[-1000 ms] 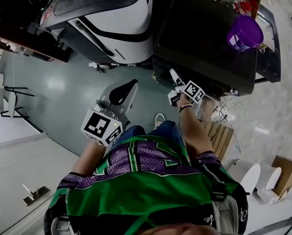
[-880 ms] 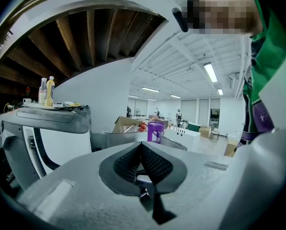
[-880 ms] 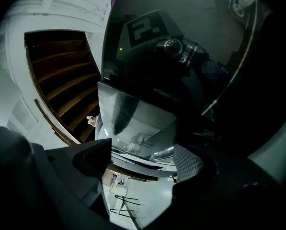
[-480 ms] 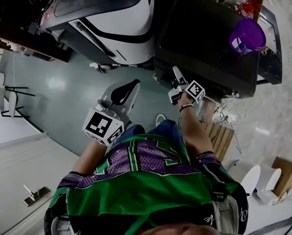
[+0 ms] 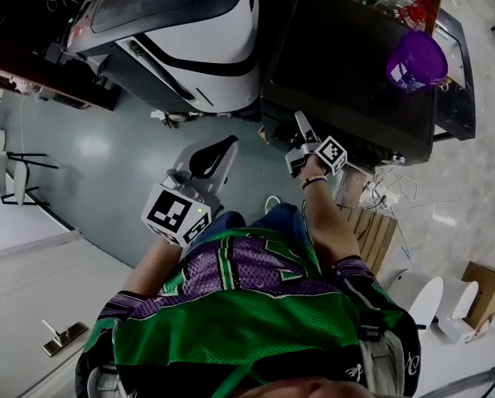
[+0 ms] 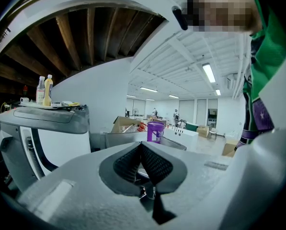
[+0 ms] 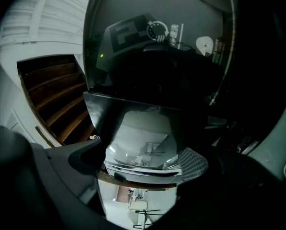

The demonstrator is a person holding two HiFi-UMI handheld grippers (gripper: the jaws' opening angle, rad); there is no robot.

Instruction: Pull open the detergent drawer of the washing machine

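Observation:
The black washing machine [image 5: 346, 65] stands at the upper right of the head view. My right gripper [image 5: 299, 127] is at its front top edge, pointing level at it. In the right gripper view the glossy black detergent drawer [image 7: 143, 128] sticks out from the panel below the dial [image 7: 157, 31]. It lies between the jaws of my right gripper [image 7: 143, 169], which stand wide apart, and the pads [image 7: 193, 164] do not press on it. My left gripper [image 5: 207, 160] hangs over the floor, away from the machine. Its jaws are shut with nothing between them, as shown in its own view [image 6: 142, 150].
A purple tub [image 5: 415, 58] sits on top of the black machine. A white and grey machine [image 5: 197, 40] stands to its left. Loose cables [image 5: 388, 193], a wooden pallet [image 5: 371, 230], white buckets [image 5: 421, 293] and a cardboard box [image 5: 483, 288] lie on the floor at the right.
The right gripper has rolled slightly at the machine's front edge. The left gripper has stayed where it was.

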